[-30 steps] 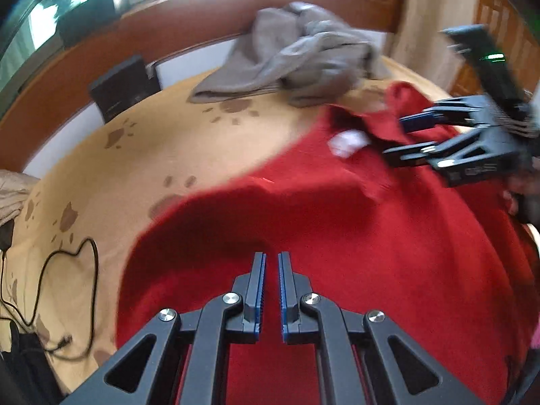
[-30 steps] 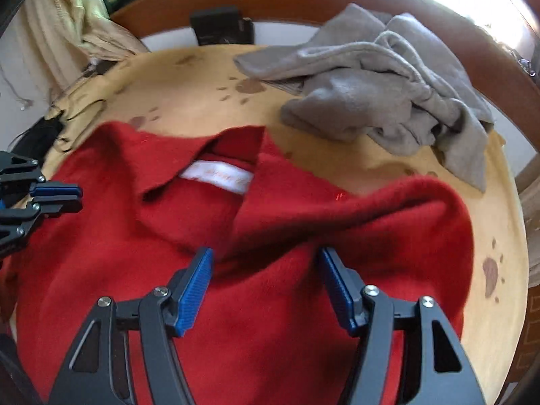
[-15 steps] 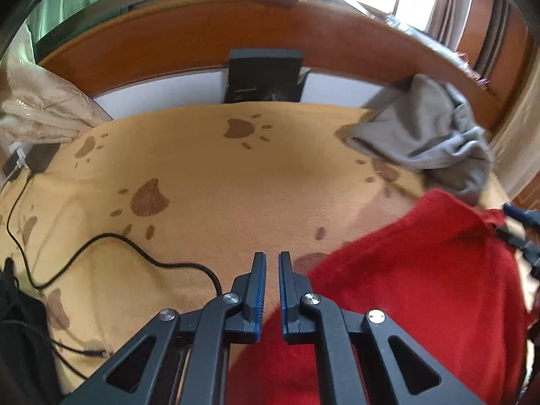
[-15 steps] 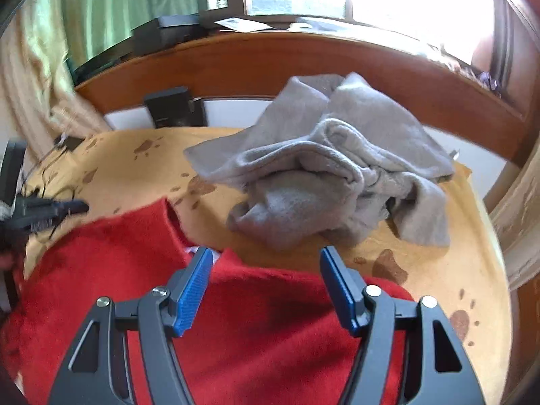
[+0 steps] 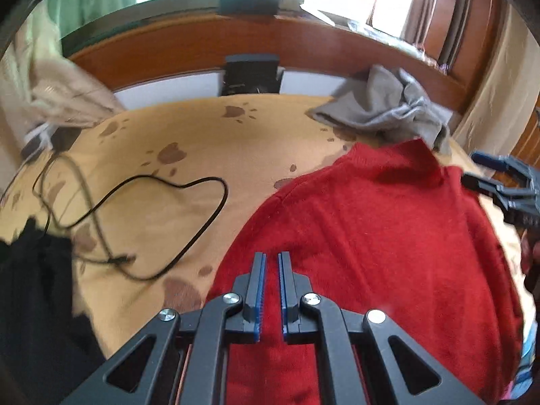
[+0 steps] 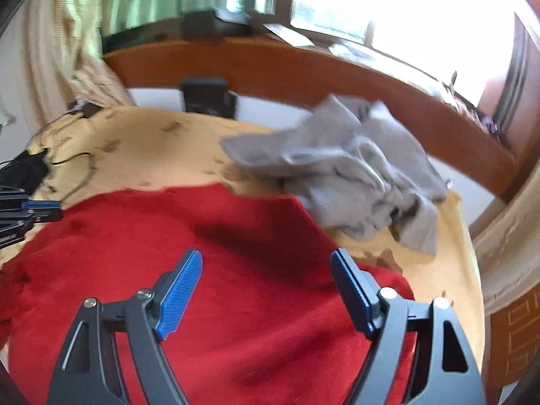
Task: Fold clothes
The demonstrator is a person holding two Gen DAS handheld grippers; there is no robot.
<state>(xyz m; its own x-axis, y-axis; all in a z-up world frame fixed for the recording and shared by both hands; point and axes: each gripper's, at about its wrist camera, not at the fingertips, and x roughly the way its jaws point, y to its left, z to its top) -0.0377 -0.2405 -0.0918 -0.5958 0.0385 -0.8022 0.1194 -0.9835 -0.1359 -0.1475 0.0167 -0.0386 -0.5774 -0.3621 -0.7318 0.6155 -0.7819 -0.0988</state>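
One red sweater (image 5: 381,236) lies spread on the bed's tan paw-print cover (image 5: 189,155), and one crumpled grey garment (image 6: 351,168) sits just beyond it near the wooden headboard (image 5: 303,47). The left tongs (image 5: 271,287) hover over the sweater's near edge, jaws nearly closed on nothing. The right tongs (image 6: 266,290) gape wide above it, empty. One black cable (image 5: 189,202) loops to the left.

Open blanket (image 5: 202,135) is seen left of the red sweater (image 5: 371,236), but it is crossed by a black cable (image 5: 189,185). Behind the sweater, the way is blocked by a grey garment (image 6: 354,168) and the headboard (image 6: 303,71).
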